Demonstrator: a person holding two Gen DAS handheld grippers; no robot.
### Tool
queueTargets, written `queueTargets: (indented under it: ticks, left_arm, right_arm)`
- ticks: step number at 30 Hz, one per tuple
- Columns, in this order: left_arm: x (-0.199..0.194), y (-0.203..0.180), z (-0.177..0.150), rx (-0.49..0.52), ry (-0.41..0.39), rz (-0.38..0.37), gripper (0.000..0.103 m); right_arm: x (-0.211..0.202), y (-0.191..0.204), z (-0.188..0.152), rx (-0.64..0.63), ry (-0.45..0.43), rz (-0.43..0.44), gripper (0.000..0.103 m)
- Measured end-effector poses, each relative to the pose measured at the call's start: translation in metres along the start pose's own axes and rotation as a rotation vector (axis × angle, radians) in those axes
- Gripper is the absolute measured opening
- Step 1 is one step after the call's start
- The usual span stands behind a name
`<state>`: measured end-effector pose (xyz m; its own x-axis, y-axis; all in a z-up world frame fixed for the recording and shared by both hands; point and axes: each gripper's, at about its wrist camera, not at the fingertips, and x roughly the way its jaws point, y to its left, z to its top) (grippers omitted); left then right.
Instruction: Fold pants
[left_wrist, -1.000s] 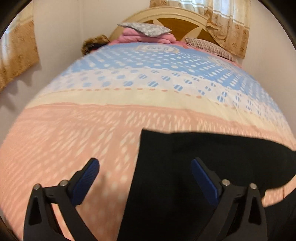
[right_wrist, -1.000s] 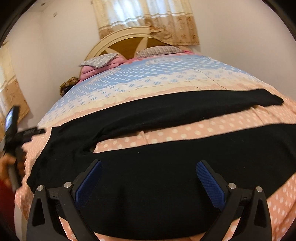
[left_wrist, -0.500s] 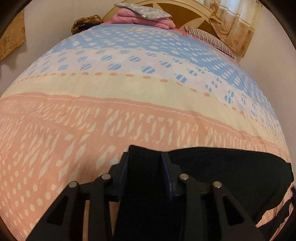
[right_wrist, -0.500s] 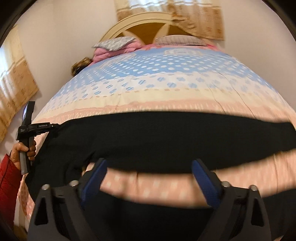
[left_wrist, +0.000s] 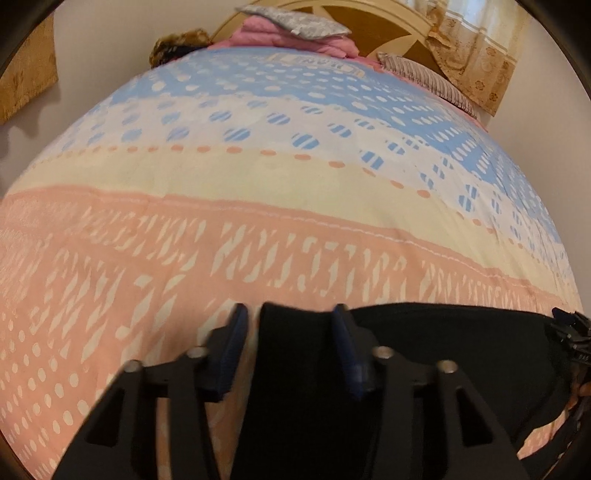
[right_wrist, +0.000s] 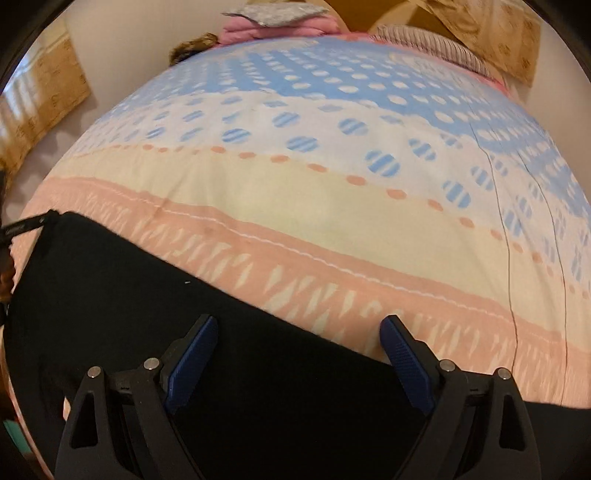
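Note:
Black pants (left_wrist: 424, 354) lie on the bed, filling the lower part of both views (right_wrist: 147, 295). My left gripper (left_wrist: 288, 325) is closed most of the way on the corner of the pants' waist end; the cloth stands up between its blue pads. My right gripper (right_wrist: 299, 332) is open, low over the pants near their far edge, with nothing between its fingers. The left gripper's tip shows at the left edge of the right wrist view (right_wrist: 26, 227), at the pants' corner. The right gripper shows at the right edge of the left wrist view (left_wrist: 572, 332).
The bed cover (left_wrist: 295, 192) has pink, cream and blue bands. Pillows (left_wrist: 295, 26) and a wooden headboard (left_wrist: 388, 29) are at the far end. Curtains (left_wrist: 480, 55) hang at the back right, a wall at the left.
My left gripper closed on the pants' corner from wide open a second ago. My right gripper moved forward over the pants toward their far edge and stayed open.

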<state>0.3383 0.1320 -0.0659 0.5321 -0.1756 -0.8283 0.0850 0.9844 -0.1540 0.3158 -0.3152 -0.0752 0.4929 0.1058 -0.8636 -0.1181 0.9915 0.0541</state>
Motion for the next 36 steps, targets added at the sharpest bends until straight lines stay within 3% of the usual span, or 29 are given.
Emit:
queueTargets:
  ticks: [1,2,3,4,7,11,17,23,26,28,29,31,32,33,36]
  left_arm:
    - [-0.001,-0.002,0.000,0.008,-0.010,0.008,0.025]
    - [-0.002,-0.003,0.000,0.006,-0.010,0.009,0.021]
    - [-0.002,-0.003,0.001,-0.002,-0.008,0.003,0.019]
    - [-0.005,-0.002,0.001,-0.012,-0.011,-0.001,0.018]
    - [-0.023,-0.004,0.003,-0.016,-0.054,-0.010,0.018]
    - [-0.068,-0.007,0.000,0.021,-0.158,-0.012,0.018]
    - [-0.132,0.004,-0.037,0.008,-0.301,-0.108,0.018]
    - [-0.164,0.004,-0.076,0.028,-0.415,-0.076,0.018]
    - [-0.170,0.004,-0.092,0.029,-0.431,-0.101,0.018]
    - [-0.165,-0.001,-0.093,0.067,-0.395,-0.056,0.018]
    - [-0.161,-0.002,-0.092,0.085,-0.373,-0.035,0.021]
    - [-0.152,0.001,-0.086,0.082,-0.306,-0.035,0.039]
    - [-0.146,0.006,-0.079,0.047,-0.267,-0.058,0.064]
    - [-0.143,0.013,-0.076,0.004,-0.245,-0.085,0.077]
    - [-0.133,0.014,-0.066,-0.063,-0.224,-0.137,0.078]
  right_arm:
    - [-0.005,0.004,-0.001,-0.019,-0.007,0.027,0.051]
    - [-0.007,0.005,0.000,-0.024,-0.010,0.041,0.038]
    - [-0.009,0.011,0.000,-0.023,-0.006,0.056,0.017]
    - [-0.012,0.014,-0.001,-0.019,0.001,0.059,0.011]
    - [-0.029,0.021,-0.006,-0.007,-0.020,0.031,0.007]
    - [-0.084,0.034,-0.016,0.030,-0.154,0.063,0.004]
    - [-0.177,0.072,-0.066,0.003,-0.321,0.123,0.000]
    - [-0.182,0.093,-0.116,0.029,-0.273,0.137,0.001]
    - [-0.173,0.077,-0.125,0.179,-0.257,0.217,0.001]
    - [-0.160,0.061,-0.127,0.313,-0.238,0.285,0.001]
    - [-0.155,0.057,-0.127,0.347,-0.236,0.290,0.001]
    - [-0.148,0.054,-0.124,0.363,-0.241,0.279,0.001]
    - [-0.145,0.054,-0.122,0.367,-0.238,0.294,0.001]
    - [-0.141,0.056,-0.119,0.381,-0.225,0.321,0.001]
    - [-0.127,0.062,-0.107,0.397,-0.191,0.393,0.002]
